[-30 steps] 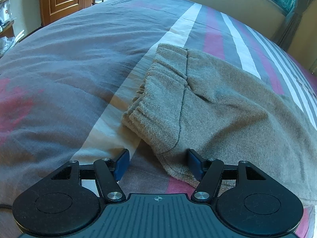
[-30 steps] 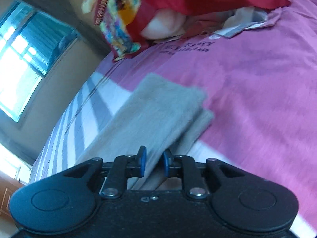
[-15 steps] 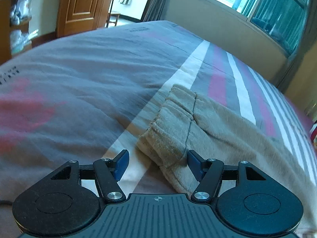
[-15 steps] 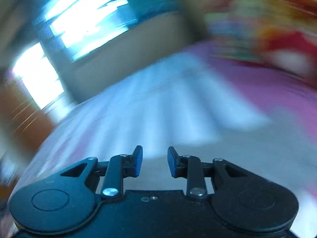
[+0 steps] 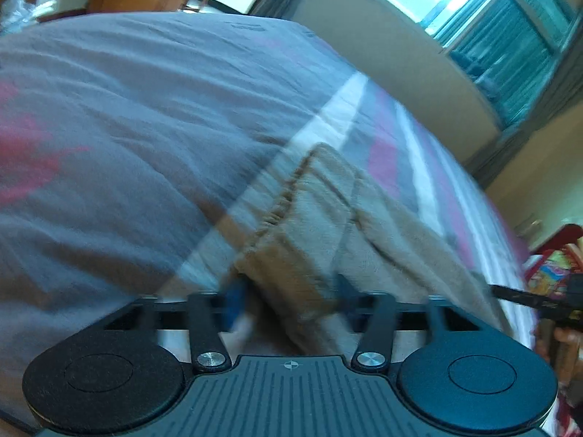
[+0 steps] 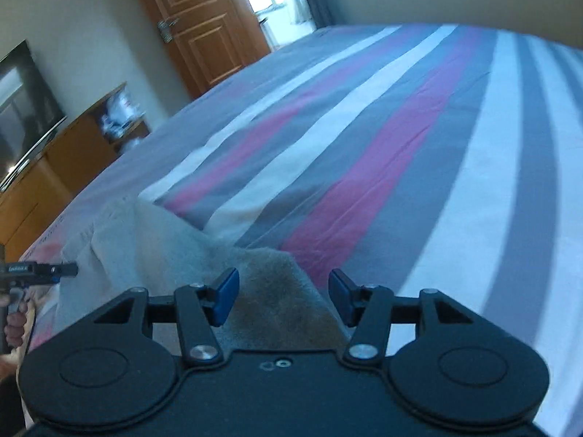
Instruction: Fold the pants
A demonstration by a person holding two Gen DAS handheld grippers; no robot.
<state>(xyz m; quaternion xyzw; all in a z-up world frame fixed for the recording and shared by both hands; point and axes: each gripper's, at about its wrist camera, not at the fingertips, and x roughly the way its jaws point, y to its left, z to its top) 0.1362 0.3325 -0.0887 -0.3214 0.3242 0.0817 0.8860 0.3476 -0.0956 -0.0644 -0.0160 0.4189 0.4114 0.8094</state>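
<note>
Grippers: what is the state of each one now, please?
Left gripper: closing around the waistband end of the pants; grip not confirmed.
Right gripper: opening, pants corner between the fingers, not gripped.

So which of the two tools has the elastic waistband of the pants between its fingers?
The left tool: its closing jaws straddle the gathered waistband of the pants. The right tool, opening, straddles a plain corner.

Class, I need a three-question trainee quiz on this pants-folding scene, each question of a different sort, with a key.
1. True or false: the beige pants lie on a striped bedspread.
2. Which part of the pants sits between the left claw pads? A) elastic waistband B) leg hem
3. Fill in: behind the bed stands a wooden ____.

Key: 1 true; 2 A; 3 door.
</note>
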